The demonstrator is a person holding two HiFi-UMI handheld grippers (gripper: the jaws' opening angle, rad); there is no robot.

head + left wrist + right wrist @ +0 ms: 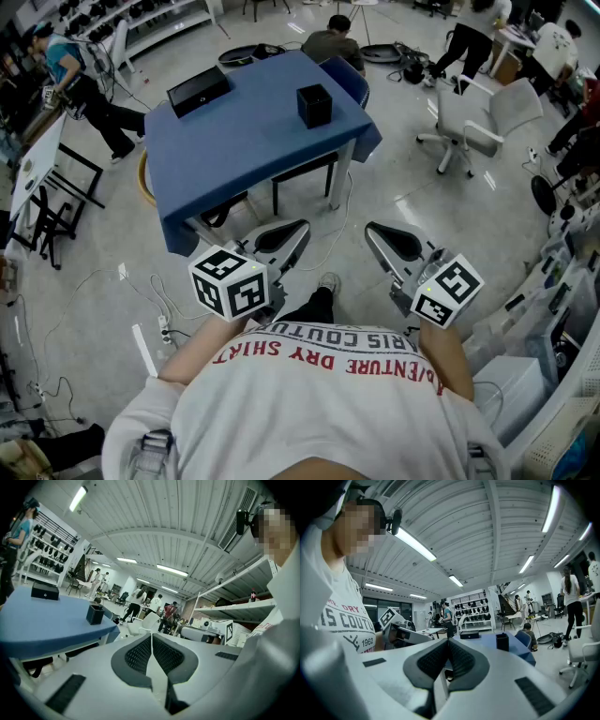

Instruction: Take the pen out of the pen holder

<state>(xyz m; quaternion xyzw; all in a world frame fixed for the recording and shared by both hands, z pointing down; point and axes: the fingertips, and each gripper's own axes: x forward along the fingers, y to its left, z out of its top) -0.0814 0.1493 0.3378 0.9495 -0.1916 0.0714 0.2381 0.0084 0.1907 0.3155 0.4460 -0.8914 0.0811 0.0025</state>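
A black square pen holder (314, 105) stands near the right edge of a blue-clothed table (244, 141). It also shows as the pen holder (95, 614) in the left gripper view and as the pen holder (502, 641) in the right gripper view. No pen shows in any view. My left gripper (302, 226) and right gripper (368, 228) hang side by side in front of my chest, well short of the table. On each, the left gripper (151, 635) and the right gripper (449, 642), the jaws are pressed together with nothing between them.
A flat black box (198, 90) lies at the table's far left. A white office chair (483, 117) stands to the right, with shelving and equipment at the right edge. Several people move about beyond the table. Cables lie on the floor at left.
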